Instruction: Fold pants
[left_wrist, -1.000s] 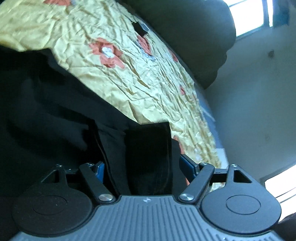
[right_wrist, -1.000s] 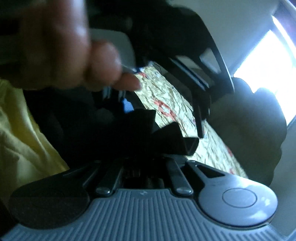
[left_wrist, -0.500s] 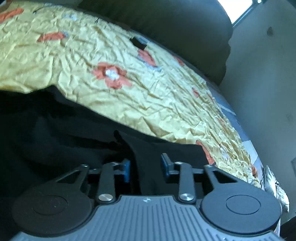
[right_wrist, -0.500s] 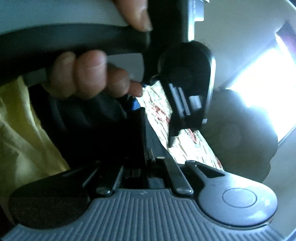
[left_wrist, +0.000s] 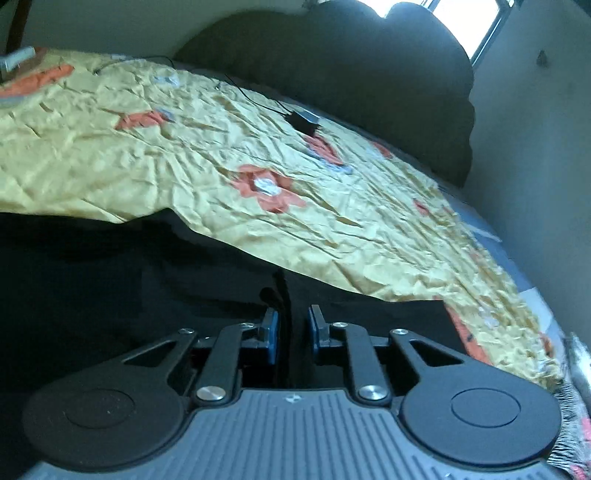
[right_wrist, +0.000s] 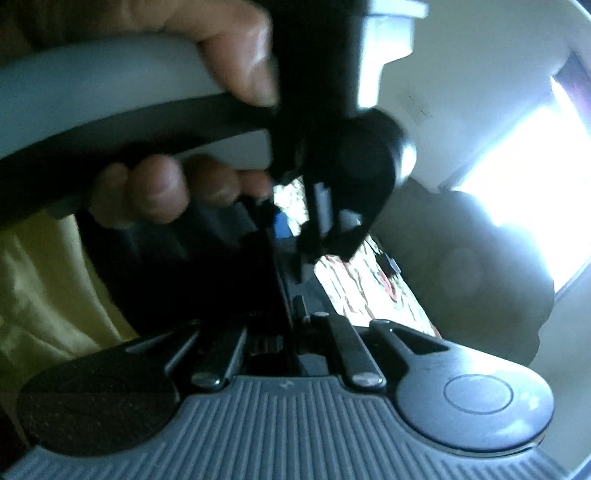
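Tongs first: your left tongs had just been closing, and their blue pads stood close together with a ridge of the black pants running up between them; they looked to be pinching that fold, though the dark cloth made the contact itself hard to read. Your right tongs were fully closed, and a dark strip of the same cloth ran into them, so you seemed to have a grip there too. In the right wrist view your left hand sat just ahead, wrapped round the other handle, so both grips were close together on one part of the garment.

Outward from the tongs, the pants lay in a loose, rumpled heap on the near edge of the bed, over the yellow flowered bedspread, with a small dark device on a cable farther up and the dark headboard behind.

By my judgement you were only at the start: cloth gathered, no clean crease or flat stack visible. Spreading, aligning the legs and every fold were left.
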